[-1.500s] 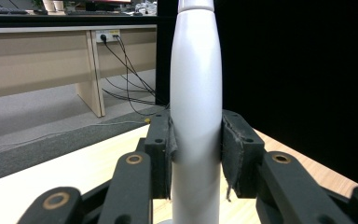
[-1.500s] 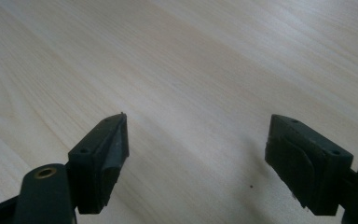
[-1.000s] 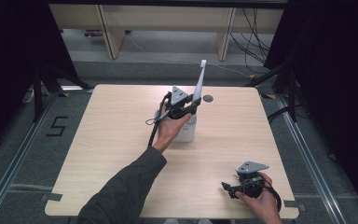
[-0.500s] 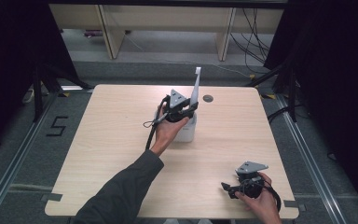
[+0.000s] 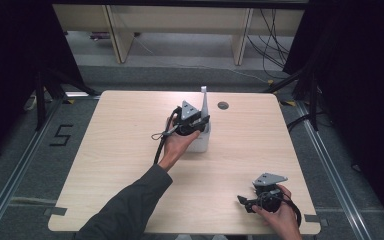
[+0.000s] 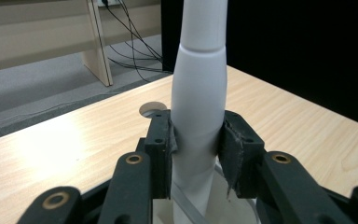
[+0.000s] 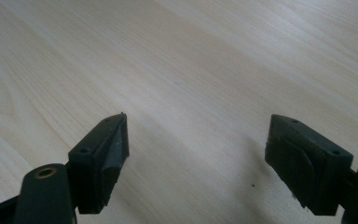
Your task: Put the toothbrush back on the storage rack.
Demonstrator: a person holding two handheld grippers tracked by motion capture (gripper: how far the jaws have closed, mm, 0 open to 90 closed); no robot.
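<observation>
Left gripper (image 5: pixel 196 121) swung white handle (image 5: pixel 203 102) from tilted to upright — moved slightly left.

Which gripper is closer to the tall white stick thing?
Left. The left gripper has its jaws clamped around the tall white stick thing, above a white holder. The right gripper sits apart, open, near the table's near edge.

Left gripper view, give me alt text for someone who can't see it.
The left gripper is shut on a tall white handle-shaped object, which stands upright with its lower end in a white holder. Behind it lie a light wooden table with a round hole, grey floor and trailing cables.
</observation>
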